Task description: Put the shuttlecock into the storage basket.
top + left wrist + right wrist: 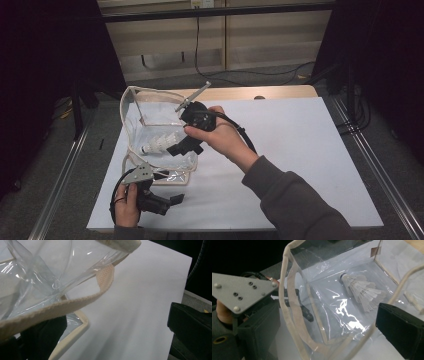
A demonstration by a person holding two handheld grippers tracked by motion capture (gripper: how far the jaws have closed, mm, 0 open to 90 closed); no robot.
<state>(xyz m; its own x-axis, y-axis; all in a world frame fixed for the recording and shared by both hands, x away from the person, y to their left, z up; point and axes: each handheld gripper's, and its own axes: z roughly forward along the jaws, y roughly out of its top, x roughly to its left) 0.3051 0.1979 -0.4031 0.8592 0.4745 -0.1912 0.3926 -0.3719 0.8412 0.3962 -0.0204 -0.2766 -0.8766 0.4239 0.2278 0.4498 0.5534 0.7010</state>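
At the near left of the bench (300,150), the left gripper (162,175) has its jaws closed on the beige strap (75,301) at the near edge of a clear plastic bag (150,110). Inside the bag, a white shuttlecock (160,144) lies on its side on the bag's floor. Just right of it, the right gripper (180,147) reaches into the bag's mouth, jaws parted and holding nothing, beside the shuttlecock's feathers.

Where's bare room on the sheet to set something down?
The white sheet is bare right of the right claw, out to its right edge, apart from the forearm. Crowded at left: the clear bag with the shuttlecock inside, and the left claw just in front.
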